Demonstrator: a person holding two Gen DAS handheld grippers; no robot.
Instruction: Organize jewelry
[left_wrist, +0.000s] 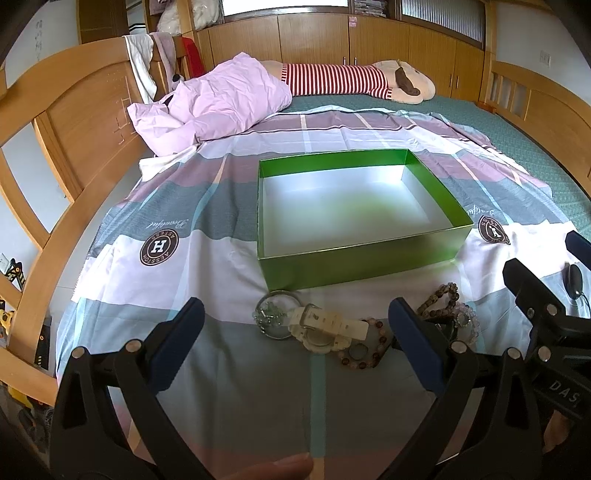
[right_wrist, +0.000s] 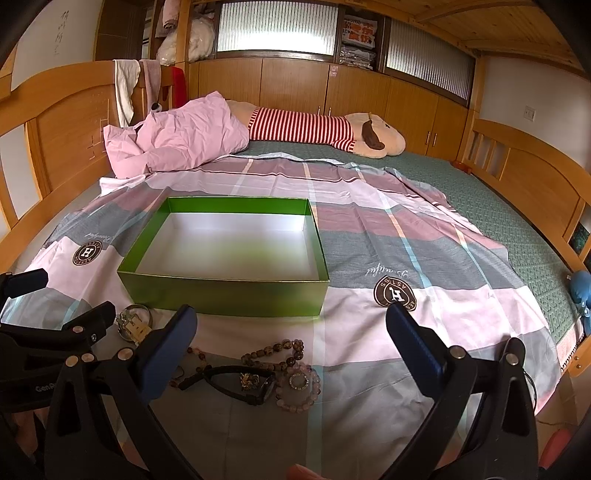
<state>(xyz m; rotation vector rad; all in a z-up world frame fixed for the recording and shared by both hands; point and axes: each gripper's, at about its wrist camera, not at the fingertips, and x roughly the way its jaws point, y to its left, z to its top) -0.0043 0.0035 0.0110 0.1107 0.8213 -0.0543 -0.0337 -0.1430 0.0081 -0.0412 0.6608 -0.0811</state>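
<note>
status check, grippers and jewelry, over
Left gripper open, empty, hovering over cream watch. Right gripper open, empty. Green box empty; bracelets and black watch on bedsheet. Path unobstructed.

Box (left_wrist: 354, 254) on bedsheet (left_wrist: 166, 280); jewelry (left_wrist: 325, 328) before it (plush toy (left_wrist: 343, 79) behind).

A round brown crest (left_wrist: 159, 247) bearing a large "H" is printed on the plaid bedsheet (left_wrist: 229, 369) near the bed's left edge, with cursive script reading "Beautiful" (left_wrist: 168, 224) beside it, seen upside down. A second crest (right_wrist: 395, 293) with an "H" is shown beside the green box (right_wrist: 225, 293). "DAS" (left_wrist: 565, 392) is read on the right tool (right_wrist: 291, 339); "GenRo" (right_wrist: 44, 387), cut off, on the left tool (left_wrist: 295, 321).
</note>
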